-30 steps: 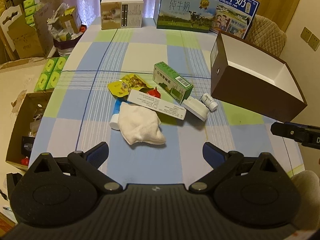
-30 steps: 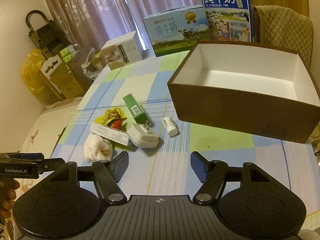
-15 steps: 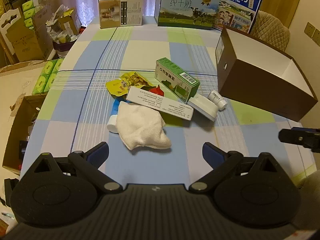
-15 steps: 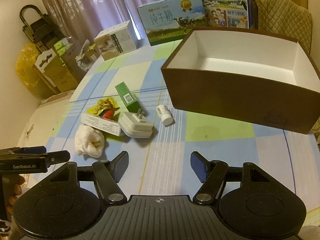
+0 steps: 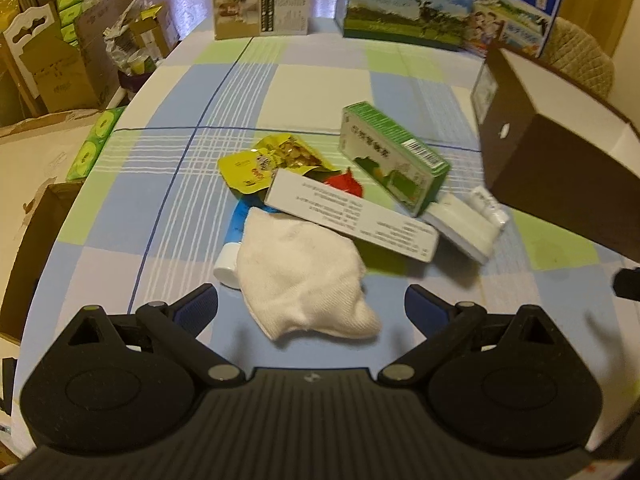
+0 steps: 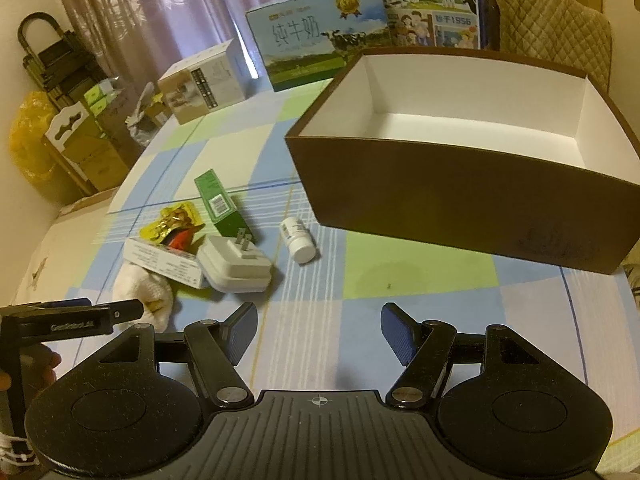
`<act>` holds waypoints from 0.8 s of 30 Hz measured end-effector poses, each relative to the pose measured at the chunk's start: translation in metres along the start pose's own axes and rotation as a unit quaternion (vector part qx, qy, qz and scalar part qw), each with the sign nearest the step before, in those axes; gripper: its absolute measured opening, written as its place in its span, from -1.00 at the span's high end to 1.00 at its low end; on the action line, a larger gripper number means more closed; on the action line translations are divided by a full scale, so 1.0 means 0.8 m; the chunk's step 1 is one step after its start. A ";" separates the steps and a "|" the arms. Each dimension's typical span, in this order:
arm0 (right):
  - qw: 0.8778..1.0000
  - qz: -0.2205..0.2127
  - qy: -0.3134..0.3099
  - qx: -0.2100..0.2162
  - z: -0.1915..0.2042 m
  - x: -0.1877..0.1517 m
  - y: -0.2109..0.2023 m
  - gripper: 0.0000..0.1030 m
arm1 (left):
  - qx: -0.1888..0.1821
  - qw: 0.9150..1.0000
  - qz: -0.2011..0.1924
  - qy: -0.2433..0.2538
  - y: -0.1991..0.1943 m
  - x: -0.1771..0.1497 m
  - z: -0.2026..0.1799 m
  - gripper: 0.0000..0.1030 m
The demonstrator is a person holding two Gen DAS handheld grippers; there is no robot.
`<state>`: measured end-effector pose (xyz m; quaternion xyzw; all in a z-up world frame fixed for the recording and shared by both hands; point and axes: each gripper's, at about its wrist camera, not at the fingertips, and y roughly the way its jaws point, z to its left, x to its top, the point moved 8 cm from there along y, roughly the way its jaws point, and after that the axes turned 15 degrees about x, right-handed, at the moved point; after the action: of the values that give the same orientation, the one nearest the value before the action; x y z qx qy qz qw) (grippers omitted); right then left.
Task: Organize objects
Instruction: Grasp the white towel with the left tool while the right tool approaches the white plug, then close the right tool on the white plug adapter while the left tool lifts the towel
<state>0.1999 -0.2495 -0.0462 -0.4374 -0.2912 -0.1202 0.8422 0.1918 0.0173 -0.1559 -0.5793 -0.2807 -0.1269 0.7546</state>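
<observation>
White sock (image 5: 304, 276) lies just ahead of the left gripper (image 5: 311, 308), spread wide, empty; right gripper (image 6: 318, 326) likewise. Sock overlaps a blue tube (image 5: 236, 228): a snatch may drag it. Brown box (image 6: 460, 208) waits empty.

White knitted cloth sock (image 5: 304, 280): soft, ribbed. Brown cardboard box (image 6: 460, 200): matt outside. White plastic charger plug (image 6: 234, 266): smooth, slightly glossy.

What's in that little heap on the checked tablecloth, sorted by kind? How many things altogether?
Cartons: 2, green carton and long white carton
Snack packets: 2, yellow packet and red packet
White cloth: 1
Blue tube: 1
White plug adapter: 1
Small white bottle: 1
Total: 8
</observation>
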 end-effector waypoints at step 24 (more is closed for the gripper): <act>0.995 0.024 -0.086 0.033 0.032 -0.010 0.048 -0.27 | 0.011 1.000 -0.003 -0.003 -0.013 -0.024 0.039 0.73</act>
<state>0.2015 -0.2066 -0.0651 -0.4250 -0.3556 -0.0525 0.8308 0.1622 0.0409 -0.1534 -0.5708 -0.2862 -0.1242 0.7595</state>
